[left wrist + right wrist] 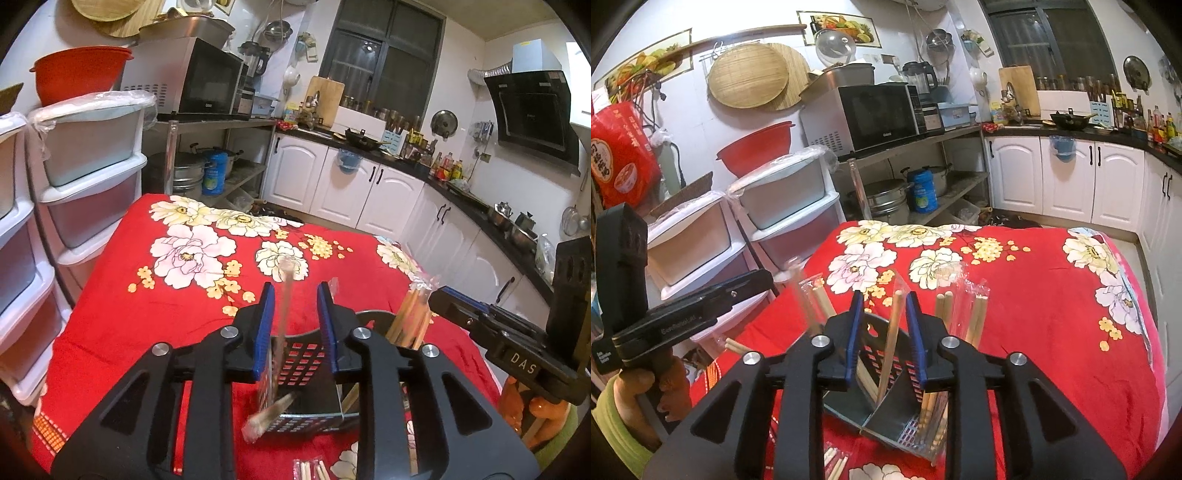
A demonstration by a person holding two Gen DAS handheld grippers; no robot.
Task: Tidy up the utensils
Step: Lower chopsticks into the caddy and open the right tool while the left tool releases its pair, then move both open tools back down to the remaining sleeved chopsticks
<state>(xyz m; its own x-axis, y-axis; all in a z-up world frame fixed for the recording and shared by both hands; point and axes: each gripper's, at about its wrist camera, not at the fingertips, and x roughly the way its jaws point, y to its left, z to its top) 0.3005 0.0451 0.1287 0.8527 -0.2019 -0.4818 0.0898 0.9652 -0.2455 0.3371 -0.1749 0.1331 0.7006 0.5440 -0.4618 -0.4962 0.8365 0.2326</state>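
Both my claws sit spread over the holder (886, 402) right below them, left claw (295, 295) loose around a blurry wrapped chopstick pair (286, 295), right claw (881, 304) around a bare chopstick (891, 343), probably so they drop in upright.

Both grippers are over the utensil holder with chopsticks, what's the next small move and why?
Probably lift both grippers straight up. The left gripper and right gripper stand open, a wrapped chopstick pair and a chopstick loose between their pads, lower ends already in the perforated utensil holder.
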